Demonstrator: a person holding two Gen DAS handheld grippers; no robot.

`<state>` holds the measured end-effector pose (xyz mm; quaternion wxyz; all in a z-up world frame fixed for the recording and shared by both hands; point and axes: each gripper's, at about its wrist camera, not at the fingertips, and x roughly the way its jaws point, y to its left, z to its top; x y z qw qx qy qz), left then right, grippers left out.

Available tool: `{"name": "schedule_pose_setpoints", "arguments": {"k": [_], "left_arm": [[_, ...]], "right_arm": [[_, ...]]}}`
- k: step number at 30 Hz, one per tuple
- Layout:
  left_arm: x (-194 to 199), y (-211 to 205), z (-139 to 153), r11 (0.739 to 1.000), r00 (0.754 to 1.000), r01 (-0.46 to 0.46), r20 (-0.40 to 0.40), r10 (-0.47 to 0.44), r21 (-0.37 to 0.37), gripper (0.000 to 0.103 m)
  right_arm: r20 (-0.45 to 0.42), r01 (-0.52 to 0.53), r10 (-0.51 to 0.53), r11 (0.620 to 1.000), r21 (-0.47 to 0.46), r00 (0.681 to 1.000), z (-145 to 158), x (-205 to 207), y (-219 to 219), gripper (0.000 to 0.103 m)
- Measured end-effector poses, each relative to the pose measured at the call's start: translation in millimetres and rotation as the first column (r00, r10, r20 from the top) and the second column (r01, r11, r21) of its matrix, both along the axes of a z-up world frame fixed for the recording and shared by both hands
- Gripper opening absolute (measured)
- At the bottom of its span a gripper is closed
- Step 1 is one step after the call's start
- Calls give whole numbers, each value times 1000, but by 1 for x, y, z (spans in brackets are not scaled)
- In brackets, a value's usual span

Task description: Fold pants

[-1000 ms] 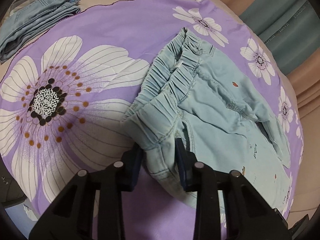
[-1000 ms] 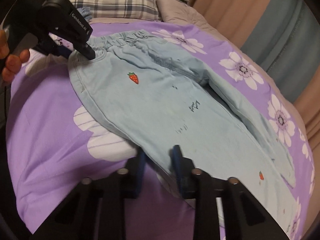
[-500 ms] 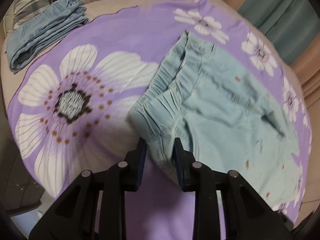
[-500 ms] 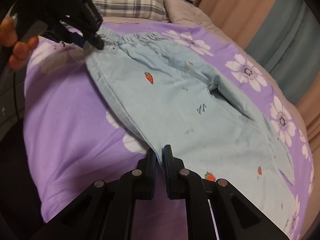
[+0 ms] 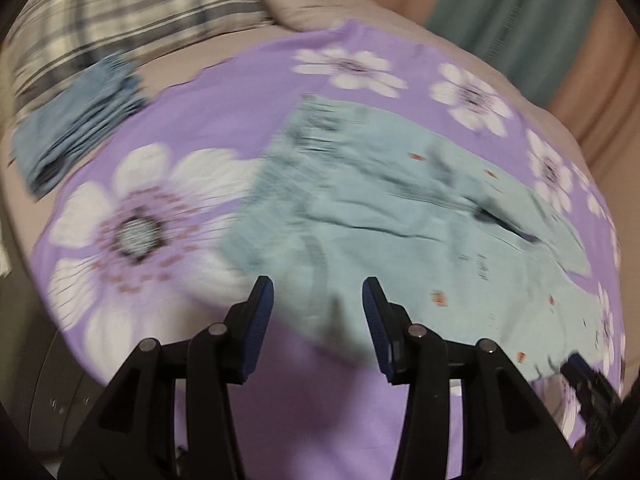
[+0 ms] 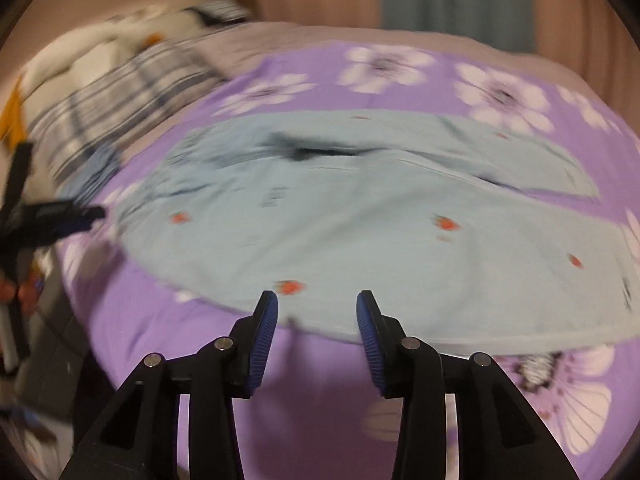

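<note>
Motion-blurred views: left gripper (image 5: 318, 312) and right gripper (image 6: 317, 322), jaws apart and empty, above light-blue pants (image 6: 360, 216) whose details are smeared.

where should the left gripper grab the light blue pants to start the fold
Take the elastic waistband at its near corner, coming in low from the bed's near edge. The light blue pants lie flat, and the left gripper is open just short of that edge.

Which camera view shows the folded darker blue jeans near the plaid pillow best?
The left wrist view shows them best: the folded darker blue jeans lie whole, though blurred, at upper left beside the plaid pillow. The right wrist view shows only a small blurred blue patch at the left edge of the purple sheet.
</note>
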<state>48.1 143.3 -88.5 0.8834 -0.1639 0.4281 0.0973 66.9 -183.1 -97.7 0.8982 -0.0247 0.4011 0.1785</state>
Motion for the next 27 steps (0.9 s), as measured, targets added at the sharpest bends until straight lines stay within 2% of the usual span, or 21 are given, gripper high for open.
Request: {"name": "schedule_pose_setpoints", "arguments": {"k": [4, 7, 9, 10, 12, 13, 14, 15, 16, 19, 21, 23, 25, 27], "left_arm": [[20, -29, -21, 994, 994, 100, -52, -98, 53, 46], [22, -28, -48, 990, 983, 132, -136, -124, 47, 46], [13, -25, -47, 983, 980, 177, -96, -172, 51, 46], [9, -24, -45, 978, 977, 199, -94, -194, 55, 47], [0, -13, -44, 979, 976, 198, -104, -192, 56, 56], [-4, -4, -46, 984, 979, 175, -118, -169, 43, 71], [-10, 6, -48, 988, 982, 152, -119, -148, 24, 73], [-15, 18, -48, 991, 985, 133, -111, -133, -12, 73], [-19, 27, -47, 992, 987, 119, -102, -122, -39, 73], [-24, 46, -35, 995, 995, 70, -60, -75, -72, 73], [-18, 57, -25, 994, 998, 52, -24, -55, -94, 73], [-2, 60, -17, 995, 999, 41, -3, -41, -95, 73], [14, 61, -11, 995, 999, 38, 10, -38, -92, 73], [30, 65, -6, 995, 998, 48, 31, -45, -82, 73]], "right_arm": [[-24, 81, -80, 996, 26, 997, -5, 17, -21, 41], [-67, 132, -134, 991, -34, 989, -18, 20, -33, 41], [-104, 145, -154, 985, -90, 983, -29, 21, -43, 41], [-106, 139, -148, 986, -89, 983, -32, 18, -50, 41], [-109, 130, -136, 990, -59, 985, -29, 11, -65, 41], [-123, 162, -173, 982, -96, 977, -28, 9, -73, 43], [-125, 211, -235, 960, -182, 964, -30, 8, -82, 43], [-115, 237, -268, 944, -231, 957, -31, 7, -88, 44], [-110, 252, -283, 939, -232, 953, -31, 4, -99, 44], [-122, 314, -339, 931, -185, 933, -18, 1, -130, 44], [-62, 325, -340, 929, -180, 938, 0, 3, -134, 44], [-28, 290, -297, 947, -134, 955, 15, 10, -127, 47], [-11, 223, -225, 972, -72, 974, 26, 24, -115, 55], [0, 151, -151, 988, -29, 989, 32, 40, -99, 57]]}}
